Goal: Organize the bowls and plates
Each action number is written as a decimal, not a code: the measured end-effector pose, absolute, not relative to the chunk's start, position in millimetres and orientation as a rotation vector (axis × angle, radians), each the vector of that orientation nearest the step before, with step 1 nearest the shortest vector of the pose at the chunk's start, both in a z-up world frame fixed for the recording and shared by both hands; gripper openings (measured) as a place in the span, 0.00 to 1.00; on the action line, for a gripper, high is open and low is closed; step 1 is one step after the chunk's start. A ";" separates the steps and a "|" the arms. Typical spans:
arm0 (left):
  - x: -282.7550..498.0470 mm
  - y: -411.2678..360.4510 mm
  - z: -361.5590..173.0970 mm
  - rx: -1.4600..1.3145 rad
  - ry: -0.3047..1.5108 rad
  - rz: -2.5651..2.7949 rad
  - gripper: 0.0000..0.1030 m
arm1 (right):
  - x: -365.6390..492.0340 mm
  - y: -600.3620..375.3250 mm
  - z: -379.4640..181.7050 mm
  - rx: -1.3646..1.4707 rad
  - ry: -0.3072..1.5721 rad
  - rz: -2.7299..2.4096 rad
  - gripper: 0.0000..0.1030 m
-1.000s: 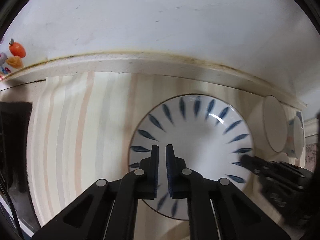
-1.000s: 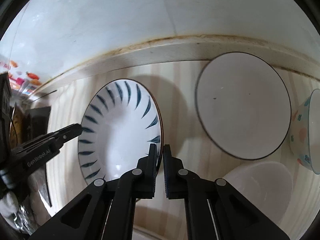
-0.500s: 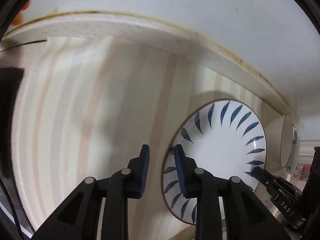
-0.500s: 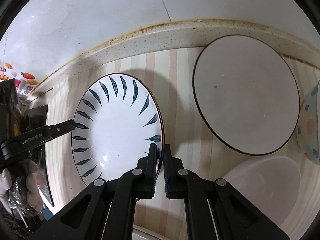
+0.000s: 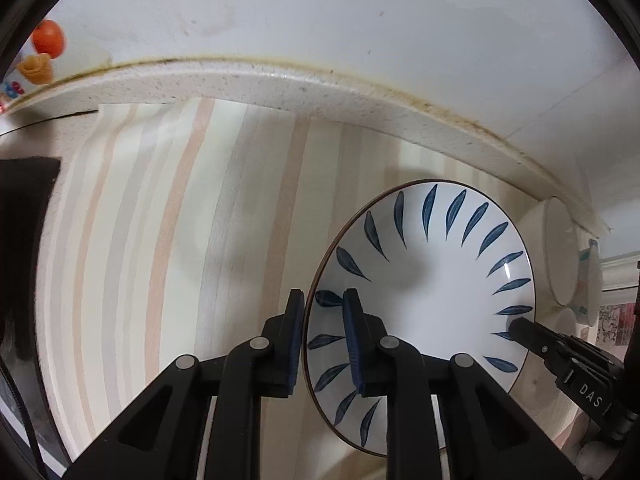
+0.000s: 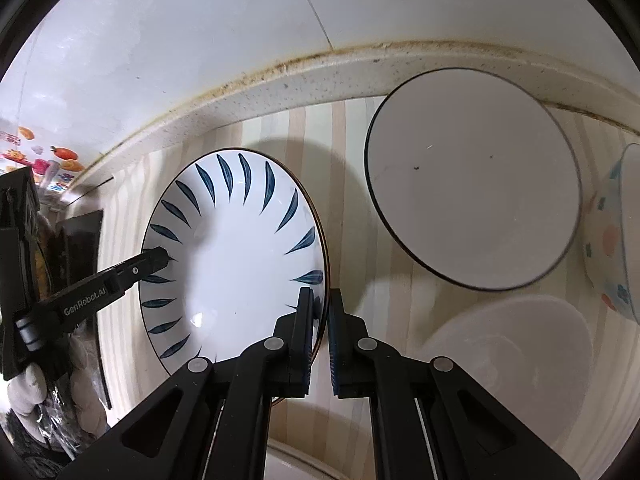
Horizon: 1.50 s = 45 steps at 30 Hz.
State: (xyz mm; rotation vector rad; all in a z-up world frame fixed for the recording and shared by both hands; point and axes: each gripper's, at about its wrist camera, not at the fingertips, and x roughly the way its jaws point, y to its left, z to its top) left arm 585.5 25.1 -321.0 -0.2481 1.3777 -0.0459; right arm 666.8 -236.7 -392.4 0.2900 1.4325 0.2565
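Observation:
A white plate with blue leaf marks (image 5: 432,280) lies on the striped counter, and it also shows in the right wrist view (image 6: 236,256). My left gripper (image 5: 323,300) is part open and straddles the plate's left rim, one finger outside and one over the plate. My right gripper (image 6: 320,298) is shut on the plate's right rim. A plain white plate with a dark rim (image 6: 472,204) lies to the right. A flowered bowl (image 6: 616,240) stands at the far right, and a white bowl (image 6: 516,356) sits in front.
The speckled counter back ledge (image 5: 280,92) and white wall run behind the dishes. A dark object (image 5: 24,248) sits at the counter's left end. Colourful stickers (image 5: 44,52) are on the wall at the left. Another white rim (image 6: 296,464) shows under my right gripper.
My left gripper has opened and moved off the middle of the blue-leaf plate to straddle its left rim. My right gripper has kept its grip on the right rim.

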 end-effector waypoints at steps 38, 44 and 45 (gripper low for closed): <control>406.5 -29.7 -326.4 -0.174 1.452 -0.006 0.17 | 458.3 -270.2 -390.4 0.254 1.533 0.392 0.08; 402.4 -35.6 -335.2 -0.167 1.456 0.010 0.17 | 460.4 -266.6 -395.2 0.238 1.531 0.394 0.09; 402.2 -36.9 -335.6 -0.168 1.455 0.014 0.17 | 462.6 -266.7 -396.8 0.238 1.534 0.394 0.09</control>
